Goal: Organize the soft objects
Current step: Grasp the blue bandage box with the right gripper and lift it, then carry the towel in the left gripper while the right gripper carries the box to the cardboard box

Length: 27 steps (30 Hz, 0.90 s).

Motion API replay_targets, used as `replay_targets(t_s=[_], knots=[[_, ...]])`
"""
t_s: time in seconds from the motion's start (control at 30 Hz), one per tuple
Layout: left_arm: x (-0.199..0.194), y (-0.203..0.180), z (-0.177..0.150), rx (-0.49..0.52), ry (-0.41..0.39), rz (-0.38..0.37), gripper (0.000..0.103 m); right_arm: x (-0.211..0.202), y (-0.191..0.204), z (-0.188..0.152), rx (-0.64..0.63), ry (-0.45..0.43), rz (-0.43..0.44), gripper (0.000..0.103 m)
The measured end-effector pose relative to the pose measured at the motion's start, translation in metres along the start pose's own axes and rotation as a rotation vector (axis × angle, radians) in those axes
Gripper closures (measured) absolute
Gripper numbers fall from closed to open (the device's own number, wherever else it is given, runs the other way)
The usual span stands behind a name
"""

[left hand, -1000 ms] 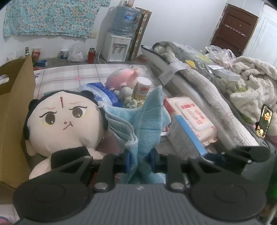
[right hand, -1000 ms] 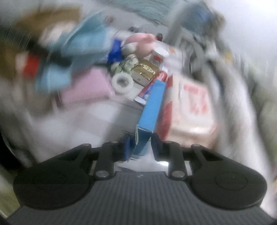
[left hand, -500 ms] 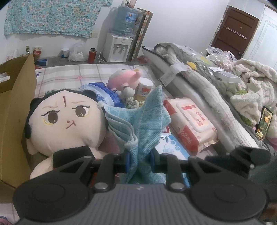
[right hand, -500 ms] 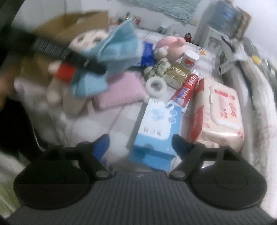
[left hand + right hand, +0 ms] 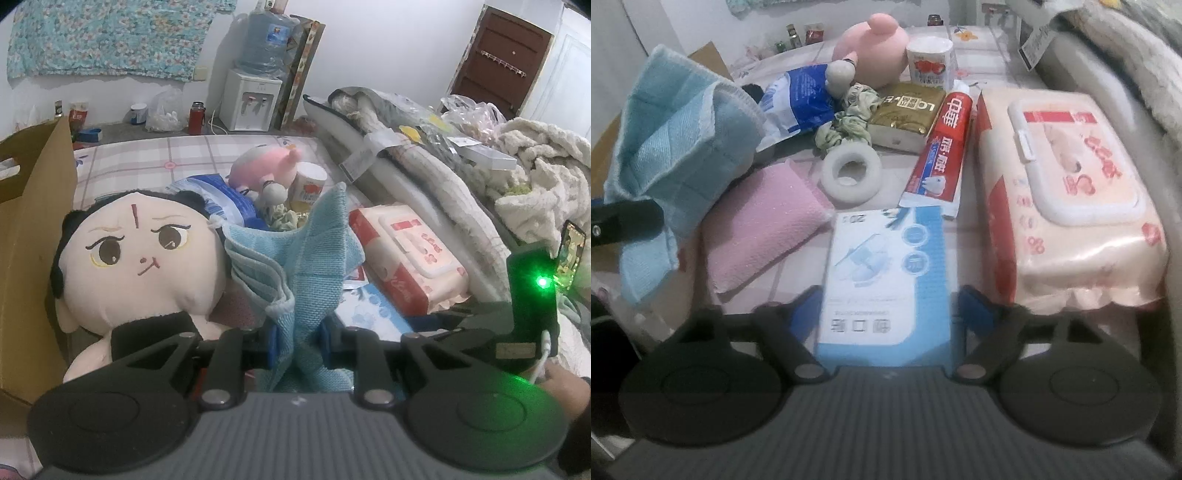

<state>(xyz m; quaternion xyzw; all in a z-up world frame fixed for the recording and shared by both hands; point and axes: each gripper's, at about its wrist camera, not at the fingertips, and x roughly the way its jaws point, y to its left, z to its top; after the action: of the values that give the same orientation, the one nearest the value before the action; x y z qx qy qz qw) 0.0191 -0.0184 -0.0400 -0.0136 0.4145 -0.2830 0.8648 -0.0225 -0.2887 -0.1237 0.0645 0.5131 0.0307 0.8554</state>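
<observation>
Now left jaws pinch one blue towel [image 5: 295, 273]; right jaws gape around one box [image 5: 886, 291].

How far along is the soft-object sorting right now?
Done: nothing clearly sorted; whether the doll is inside the cardboard box is unclear. In hand: left gripper clamps the blue towel; right gripper is open around the blue box. Left: pink sponge, pink plush, scrunchie.
</observation>
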Motion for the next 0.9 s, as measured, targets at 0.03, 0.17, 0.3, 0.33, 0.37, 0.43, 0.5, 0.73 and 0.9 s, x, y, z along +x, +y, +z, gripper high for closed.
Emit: replay_targets(t_s=[0.03,0.17,0.3,0.33,0.37,0.43,0.5,0.73,0.9], knots=[[0.0,0.0,0.0,0.0,-0.001,-0.001,0.081,0.0,0.002,-0.001,-0.003,-0.002,-0.004,0.031],[0.001,-0.003,0.0,0.009,-0.004,0.007,0.081,-0.011,0.001,-0.004,0.026,-0.014,0.008,0.031],[-0.015,-0.007,-0.002,0.024,-0.019,0.008,0.081,-0.049,0.004,-0.015,0.06,-0.077,0.049,0.031],[-0.021,-0.008,-0.003,0.03,-0.024,0.008,0.081,-0.061,0.005,-0.019,0.07,-0.093,0.064,0.031],[-0.028,-0.009,-0.004,0.035,-0.027,0.006,0.081,-0.076,0.008,-0.023,0.076,-0.115,0.084,0.031],[-0.047,-0.012,-0.006,0.039,-0.036,0.002,0.081,-0.1,0.012,-0.029,0.079,-0.151,0.11,0.031],[-0.067,-0.015,-0.006,0.037,-0.05,-0.008,0.081,-0.127,0.018,-0.033,0.072,-0.192,0.139,0.031],[-0.144,-0.03,-0.012,0.015,-0.107,-0.02,0.081,-0.199,0.041,-0.036,0.023,-0.283,0.262,0.031],[-0.183,-0.048,-0.022,0.037,-0.135,0.031,0.081,-0.227,0.06,-0.042,-0.024,-0.303,0.329,0.031]])
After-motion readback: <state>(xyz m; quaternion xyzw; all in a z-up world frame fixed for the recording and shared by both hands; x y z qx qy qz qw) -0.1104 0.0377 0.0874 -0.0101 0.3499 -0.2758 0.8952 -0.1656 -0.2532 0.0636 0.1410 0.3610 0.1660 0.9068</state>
